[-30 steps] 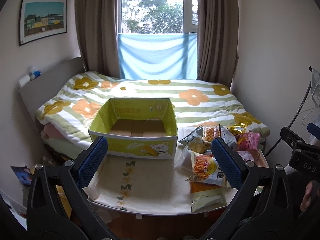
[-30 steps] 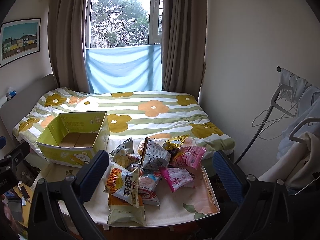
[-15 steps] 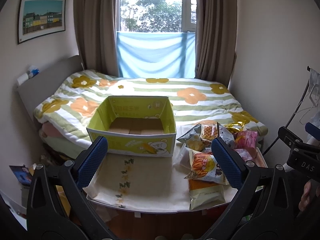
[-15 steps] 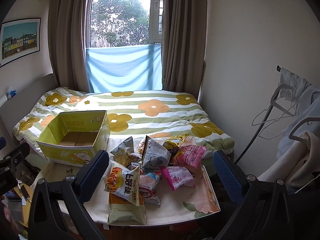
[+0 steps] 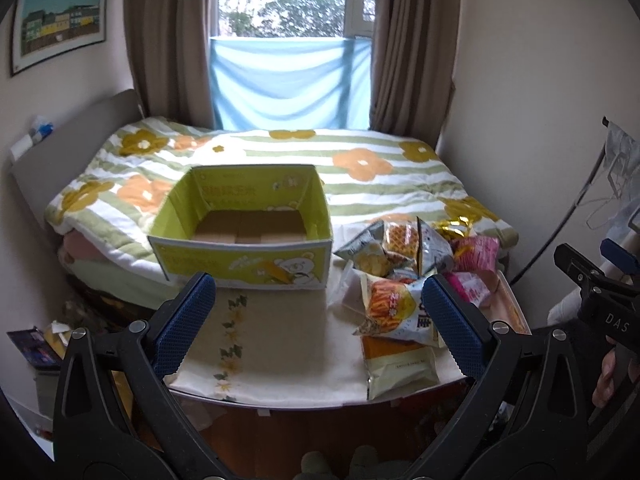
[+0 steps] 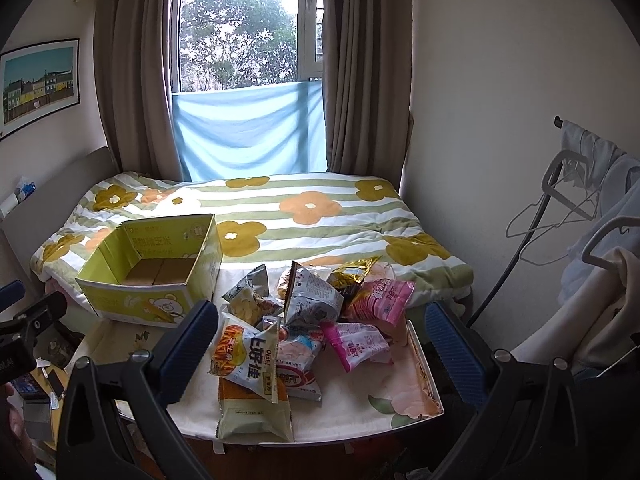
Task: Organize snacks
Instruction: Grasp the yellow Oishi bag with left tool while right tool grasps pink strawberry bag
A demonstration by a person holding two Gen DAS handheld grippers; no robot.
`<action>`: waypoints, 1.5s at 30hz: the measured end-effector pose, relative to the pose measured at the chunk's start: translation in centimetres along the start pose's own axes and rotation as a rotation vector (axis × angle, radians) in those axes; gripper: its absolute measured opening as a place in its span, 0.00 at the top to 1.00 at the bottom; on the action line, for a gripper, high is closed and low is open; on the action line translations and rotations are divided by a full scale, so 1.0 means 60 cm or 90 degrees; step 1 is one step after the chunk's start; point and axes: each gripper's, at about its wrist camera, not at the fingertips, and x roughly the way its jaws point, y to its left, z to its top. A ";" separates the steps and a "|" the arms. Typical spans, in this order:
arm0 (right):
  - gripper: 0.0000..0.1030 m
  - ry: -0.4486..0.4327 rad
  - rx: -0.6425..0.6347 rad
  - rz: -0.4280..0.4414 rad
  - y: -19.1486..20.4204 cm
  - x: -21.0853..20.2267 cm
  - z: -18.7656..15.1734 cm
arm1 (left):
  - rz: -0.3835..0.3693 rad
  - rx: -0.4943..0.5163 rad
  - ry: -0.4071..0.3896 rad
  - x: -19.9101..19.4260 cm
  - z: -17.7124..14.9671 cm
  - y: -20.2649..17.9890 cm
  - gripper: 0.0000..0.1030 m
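An empty yellow-green cardboard box (image 5: 244, 236) (image 6: 156, 268) stands at the back left of a small cloth-covered table (image 5: 280, 344) (image 6: 360, 400). A pile of several snack bags (image 5: 404, 276) (image 6: 304, 320) lies on the table's right half, with an orange-and-white chip bag (image 6: 246, 356) and a pale flat pack (image 6: 254, 412) at the front. My left gripper (image 5: 318, 320) is open and empty, above the table's front edge. My right gripper (image 6: 320, 348) is open and empty, above the front of the pile.
A bed with a flowered striped quilt (image 6: 288, 220) lies behind the table, under a curtained window (image 6: 240, 40). Clothes and hangers (image 6: 592, 220) hang on the right. Clutter lies on the floor (image 5: 40, 344) at the left.
The left gripper has moved slightly forward and to the left; the box and snacks look a little nearer and shifted right. The right view is nearly unchanged. Both grippers stay open.
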 end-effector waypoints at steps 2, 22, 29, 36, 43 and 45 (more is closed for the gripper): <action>0.00 0.013 -0.004 -0.003 -0.008 0.011 -0.010 | -0.020 -0.001 0.015 0.019 -0.007 -0.007 0.00; 0.00 0.189 -0.053 0.105 -0.150 0.249 -0.072 | -0.075 -0.043 0.209 0.266 -0.063 -0.183 0.00; 0.01 0.227 -0.073 0.139 -0.162 0.324 -0.085 | 0.006 0.024 0.245 0.348 -0.088 -0.252 0.00; 0.01 0.266 -0.085 0.172 -0.170 0.388 -0.111 | 0.080 0.036 0.259 0.407 -0.110 -0.261 0.00; 0.01 0.274 -0.118 0.192 -0.169 0.422 -0.122 | 0.125 0.046 0.259 0.441 -0.112 -0.255 0.03; 0.00 0.279 -0.119 0.198 -0.168 0.432 -0.124 | 0.127 0.035 0.267 0.450 -0.111 -0.246 0.08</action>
